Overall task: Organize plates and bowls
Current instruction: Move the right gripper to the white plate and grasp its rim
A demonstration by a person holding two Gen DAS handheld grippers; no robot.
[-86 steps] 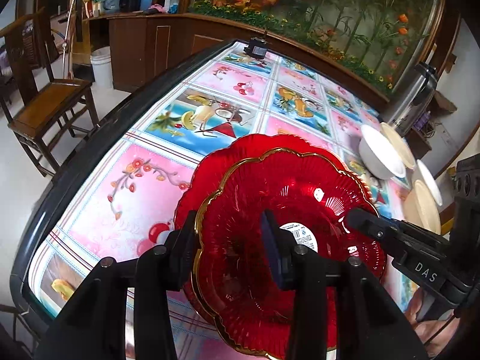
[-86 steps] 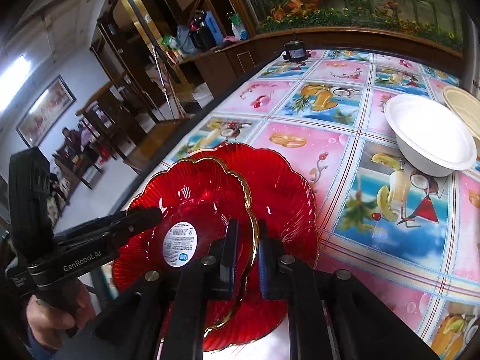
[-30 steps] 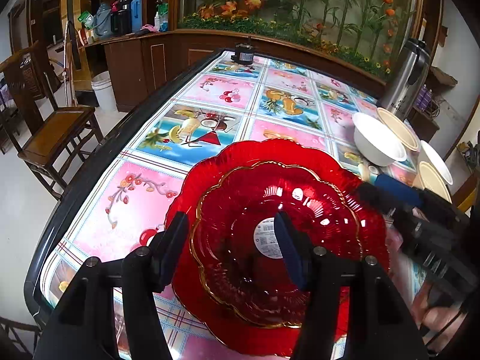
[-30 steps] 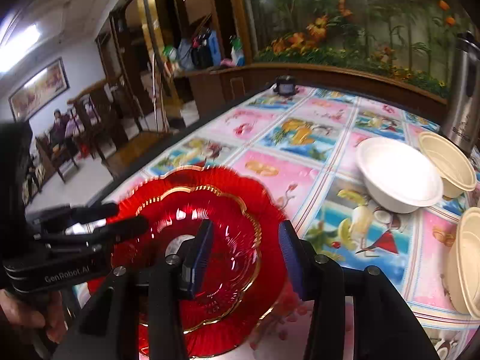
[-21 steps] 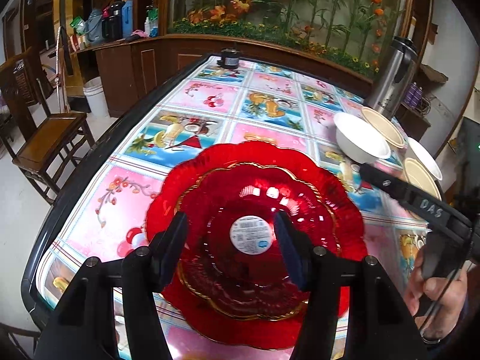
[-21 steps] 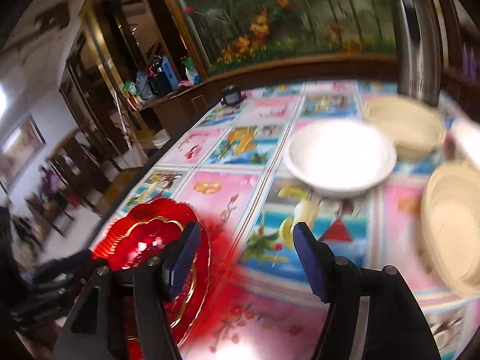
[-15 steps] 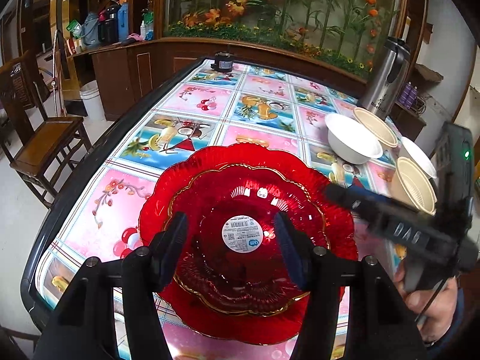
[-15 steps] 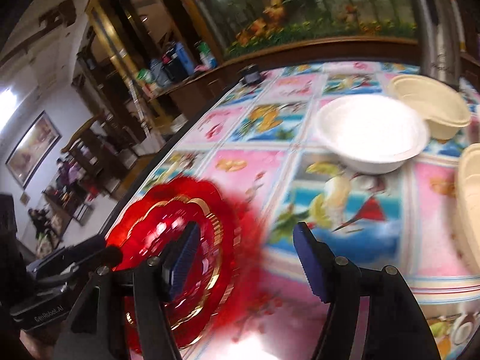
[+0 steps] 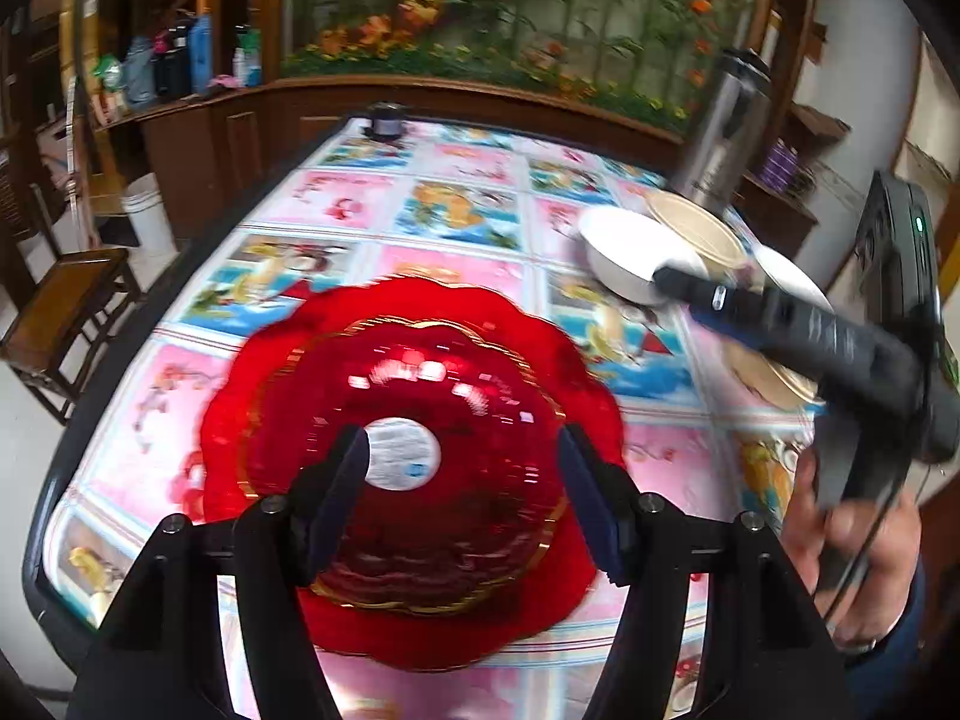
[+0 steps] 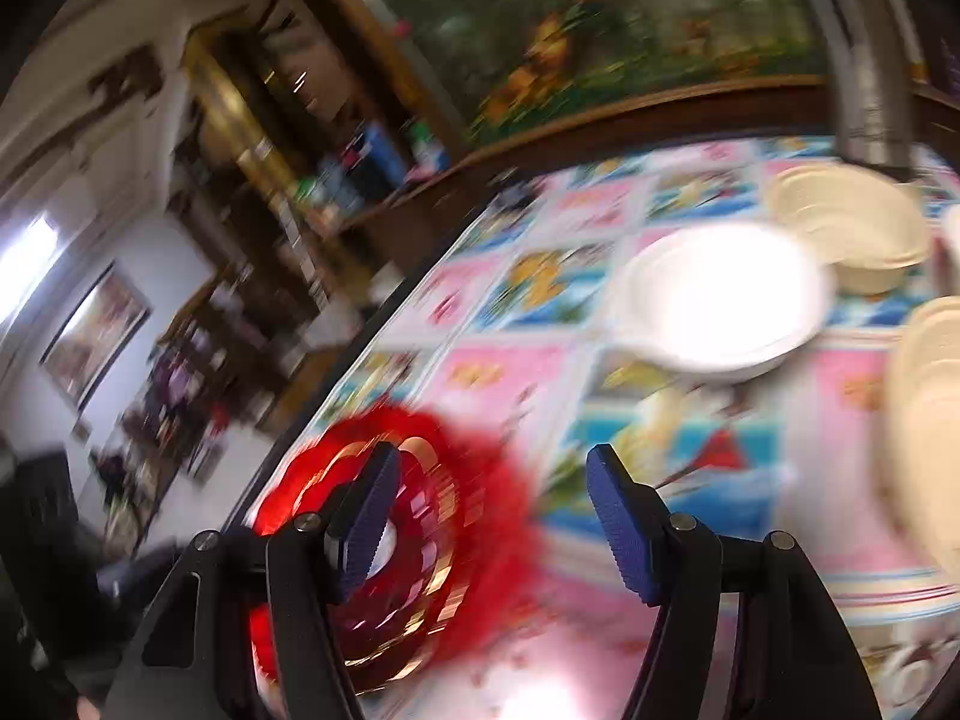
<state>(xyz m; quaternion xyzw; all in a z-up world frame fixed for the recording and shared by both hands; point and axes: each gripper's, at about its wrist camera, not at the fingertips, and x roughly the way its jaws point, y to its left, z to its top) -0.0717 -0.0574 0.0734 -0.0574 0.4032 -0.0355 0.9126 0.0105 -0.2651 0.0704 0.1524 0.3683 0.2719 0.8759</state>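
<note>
A small red scalloped plate [image 9: 420,384] with a gold rim and a white label lies nested in a larger red plate [image 9: 576,360] on the table. My left gripper [image 9: 463,444] hovers over the near side of the stack. Its jaws are opening, and the pads touch nothing. In the blurred right wrist view my right gripper [image 10: 489,462] is open and empty. It points at the tablecloth between the red plates [image 10: 420,540] and a white bowl [image 10: 720,294]. From the left wrist view, the right gripper [image 9: 678,294] reaches across the white bowl [image 9: 624,252].
Beige bowls [image 10: 852,222] and another beige stack [image 10: 930,420] stand to the right of the white bowl. A steel flask [image 9: 720,126] stands behind them. The table [image 9: 312,192] has a dark edge at left. A wooden chair [image 9: 66,294] and a bin [image 9: 147,213] stand beyond it.
Both grippers let go of the small red plate, which now rests in the large one. The right gripper swung right toward the white bowl. The left gripper drew back and widened.
</note>
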